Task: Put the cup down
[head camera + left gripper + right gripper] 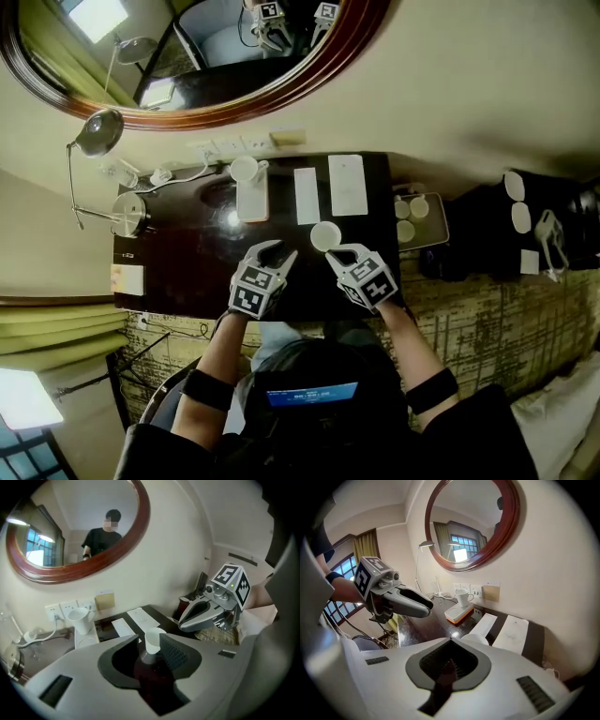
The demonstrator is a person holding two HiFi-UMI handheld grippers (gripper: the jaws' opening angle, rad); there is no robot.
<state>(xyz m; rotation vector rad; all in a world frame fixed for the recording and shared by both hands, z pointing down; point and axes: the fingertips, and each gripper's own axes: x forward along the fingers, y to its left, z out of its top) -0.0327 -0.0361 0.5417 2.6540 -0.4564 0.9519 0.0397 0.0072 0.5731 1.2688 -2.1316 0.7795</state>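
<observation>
Dark, glossy wood forms the desk point(187, 272) in the head view, and a small white cup point(325, 235) stands upright on it near the front middle. The left gripper point(281, 249) sits just to the cup's left and the right gripper point(342, 253) just to its right, both angled down at the surface. Farther back lie two white paper sheets point(348, 185), with a mug point(244, 169) on a tray point(252, 202) to their left. In the left gripper view the jaws stand a narrow way apart. The cup point(152, 644) shows in the gap at their tips, with its base on the desk and its reflection beneath it. I cannot tell whether a pad grazes the cup wall, but neither pad looks pressed on it. The right gripper point(185, 619) hangs off to the right with its jaws together. In the right gripper view the jaws are closed on nothing, and only the rim of the cup point(480, 638) peeks over their far edge. The left gripper point(417, 604) hovers to the left over the desk. As I judge it, the main step is done: the cup rests on the desk and looks released. What seems left is to draw the left gripper back without tipping the light cup.
</observation>
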